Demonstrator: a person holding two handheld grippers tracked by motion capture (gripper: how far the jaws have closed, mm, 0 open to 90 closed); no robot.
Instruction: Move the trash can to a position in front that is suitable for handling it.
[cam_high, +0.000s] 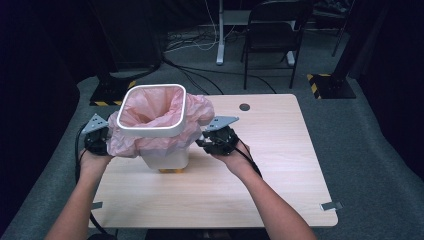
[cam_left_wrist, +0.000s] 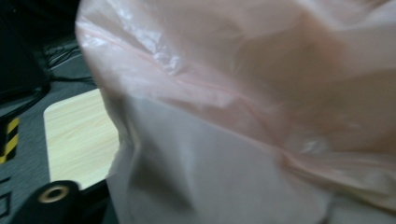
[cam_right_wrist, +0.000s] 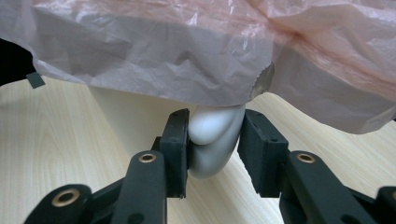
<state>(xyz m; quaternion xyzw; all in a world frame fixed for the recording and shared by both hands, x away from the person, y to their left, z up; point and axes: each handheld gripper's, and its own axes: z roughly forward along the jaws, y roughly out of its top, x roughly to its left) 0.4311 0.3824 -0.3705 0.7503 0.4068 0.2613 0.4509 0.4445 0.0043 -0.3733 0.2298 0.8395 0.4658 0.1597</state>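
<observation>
1. My left gripper sits at the left side of the bin, pressed up against the loose pink bag. In the left gripper view the plastic covers my jaws, so I cannot tell whether they are clenched or released.
2. The white bin stands on the counter, toward its far left part, between my two grippers. It is a squarish, rounded tub with a white frame ring around its mouth. The thin, crinkled pink bag lines it and spills over the ring in folds on both sides.
3. My right gripper is at the bin's right side. In the right gripper view a curved white handle hangs between my jaws under the bag's hem; the left pad touches it, the right pad stands a little apart, so the jaws are released.
4. Beyond the counter stands a dark chair on the grey floor, with cables trailing there.
</observation>
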